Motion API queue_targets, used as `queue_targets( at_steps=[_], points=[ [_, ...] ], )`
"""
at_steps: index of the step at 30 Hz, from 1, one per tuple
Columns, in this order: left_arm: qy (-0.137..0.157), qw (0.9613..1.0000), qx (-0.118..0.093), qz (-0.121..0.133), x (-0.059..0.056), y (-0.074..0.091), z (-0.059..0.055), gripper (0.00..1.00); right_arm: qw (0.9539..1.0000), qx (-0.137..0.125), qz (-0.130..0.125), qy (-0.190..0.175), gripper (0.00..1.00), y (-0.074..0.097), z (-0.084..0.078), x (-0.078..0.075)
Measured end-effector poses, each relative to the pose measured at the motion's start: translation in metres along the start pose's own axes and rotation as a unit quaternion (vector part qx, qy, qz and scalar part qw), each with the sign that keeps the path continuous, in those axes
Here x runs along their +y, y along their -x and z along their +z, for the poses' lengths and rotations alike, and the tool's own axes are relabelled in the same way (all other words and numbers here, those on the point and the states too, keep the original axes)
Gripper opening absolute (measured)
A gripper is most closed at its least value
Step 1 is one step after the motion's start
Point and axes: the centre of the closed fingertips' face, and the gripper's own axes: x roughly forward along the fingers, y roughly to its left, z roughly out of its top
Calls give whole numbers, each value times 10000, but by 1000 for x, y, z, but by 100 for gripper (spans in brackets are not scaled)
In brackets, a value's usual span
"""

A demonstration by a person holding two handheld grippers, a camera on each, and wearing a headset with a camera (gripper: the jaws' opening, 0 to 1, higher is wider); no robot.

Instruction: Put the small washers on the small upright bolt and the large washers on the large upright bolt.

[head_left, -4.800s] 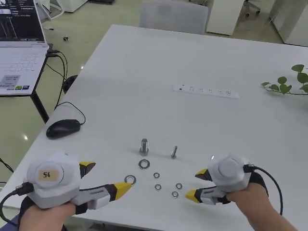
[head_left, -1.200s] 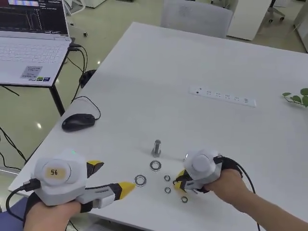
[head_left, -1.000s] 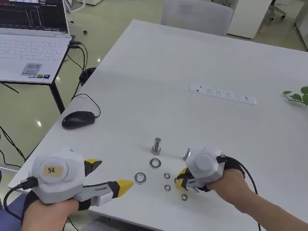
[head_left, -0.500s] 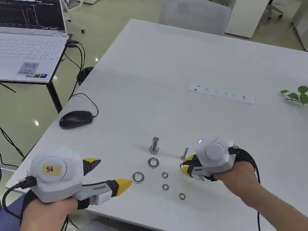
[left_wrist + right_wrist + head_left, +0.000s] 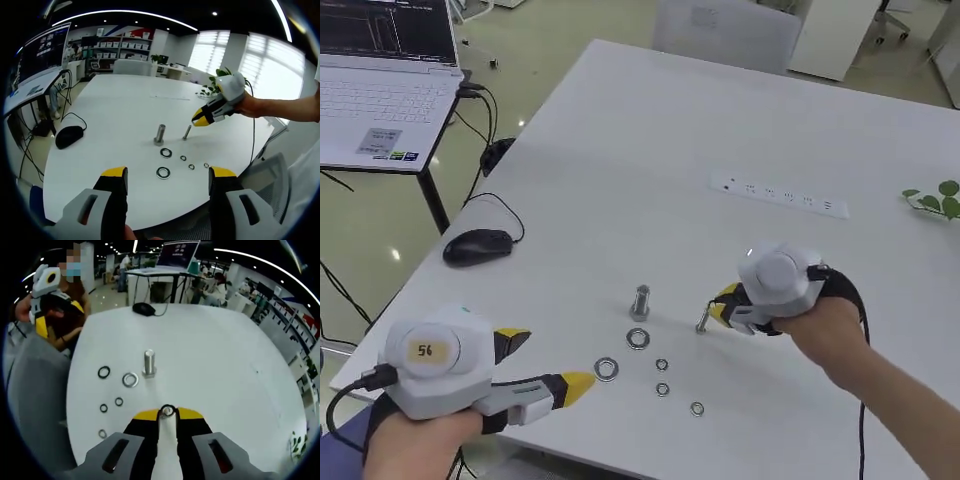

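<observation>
Right hand-held gripper (image 5: 167,416) is seen pressed together on a small washer (image 5: 167,411), pinched at the tips just above the small upright bolt (image 5: 702,320). A pale spot inside the ring is taken to be the bolt top.

Left hand-held gripper (image 5: 548,362) is held spread, well apart from that bolt.

Three small washers (image 5: 662,365) and two large washers (image 5: 638,339) are left flat on the counter (image 5: 620,180), near that bolt. The large upright bolt (image 5: 641,302) is set beside it.

Risks noted:
- Hole clearance is judged slim. If the washer is released tilted, it may hang on the bolt top or be flicked away.
- The bolt seems unfixed and may be toppled by a sideways nudge from the jaws.
</observation>
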Motion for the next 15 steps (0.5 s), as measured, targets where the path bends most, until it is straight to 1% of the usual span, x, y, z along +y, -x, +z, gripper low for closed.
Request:
queue_targets(
  at_steps=[6, 12, 15],
  points=[
    [35, 10000, -5, 41, 4, 2, -1, 65, 9998, 177, 56, 107, 14, -6, -3, 2],
    [49, 10000, 1, 47, 4, 2, -2, 65, 9994, 290, 65, 173, 14, -8, -6, 1],
    [50, 10000, 2, 41, 4, 2, -2, 65, 9994, 303, 79, 175, 14, -8, -7, 1]
  ],
)
